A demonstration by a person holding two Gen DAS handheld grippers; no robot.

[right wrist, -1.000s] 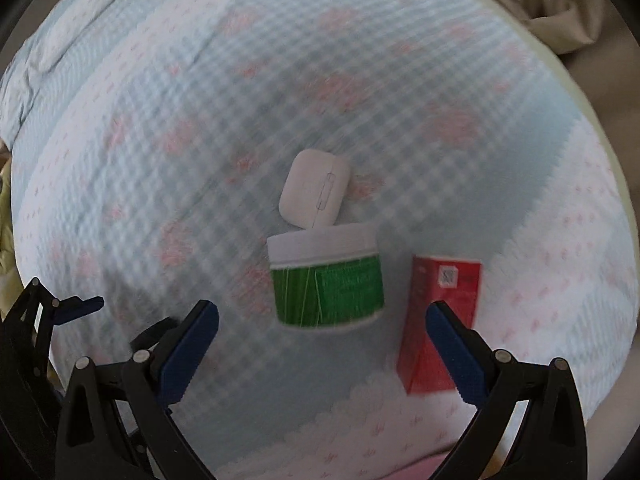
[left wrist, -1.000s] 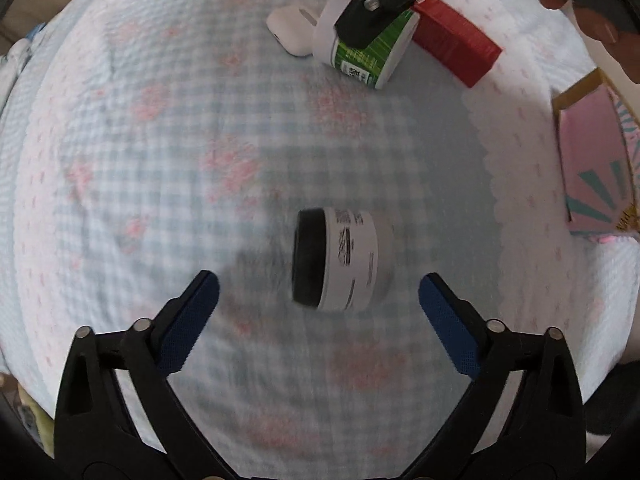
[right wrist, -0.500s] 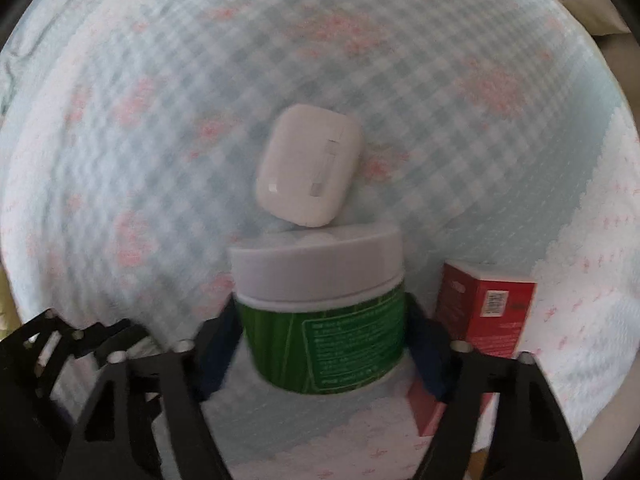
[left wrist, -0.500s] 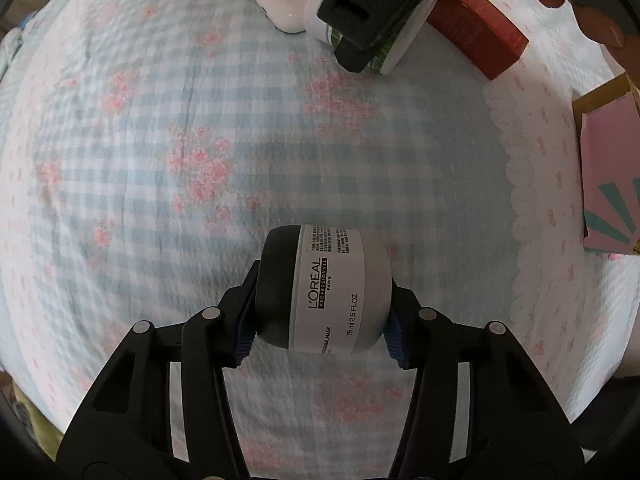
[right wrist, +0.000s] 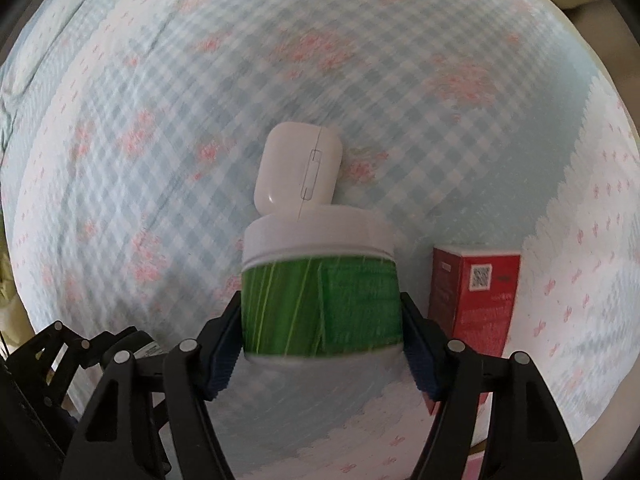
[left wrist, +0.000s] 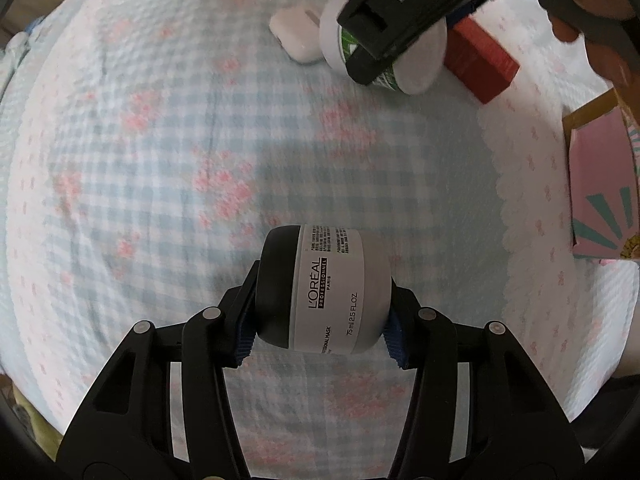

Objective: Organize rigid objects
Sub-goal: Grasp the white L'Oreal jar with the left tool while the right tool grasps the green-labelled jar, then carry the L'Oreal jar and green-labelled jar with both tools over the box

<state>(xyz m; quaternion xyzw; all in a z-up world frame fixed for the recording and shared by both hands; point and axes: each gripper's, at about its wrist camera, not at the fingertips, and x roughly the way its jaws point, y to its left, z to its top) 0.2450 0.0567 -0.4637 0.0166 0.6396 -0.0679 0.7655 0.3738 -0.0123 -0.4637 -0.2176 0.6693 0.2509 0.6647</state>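
Note:
My left gripper point(left wrist: 320, 322) is shut on a white L'Oreal jar with a black lid point(left wrist: 324, 290), held sideways with the lid to the left. My right gripper point(right wrist: 320, 344) is shut on a green jar with a white lid point(right wrist: 320, 292). That jar also shows in the left wrist view point(left wrist: 416, 60) under the right gripper's black body point(left wrist: 404, 12). A white earbud case point(right wrist: 298, 172) lies just beyond the green jar's lid; in the left wrist view it point(left wrist: 294, 34) is at the top. A red box point(right wrist: 474, 296) lies to the right of the green jar.
Everything is on a bed with a blue gingham floral sheet point(left wrist: 160, 200) and a white scalloped border point(left wrist: 532, 208). A pink box with teal rays point(left wrist: 600, 184) lies at the right edge. The left gripper's black frame point(right wrist: 60, 352) shows at lower left of the right wrist view.
Both grippers went from open to shut, the left on the L'Oreal jar, the right on the green jar. Since half a second ago both holds stay, and the views have shifted slightly.

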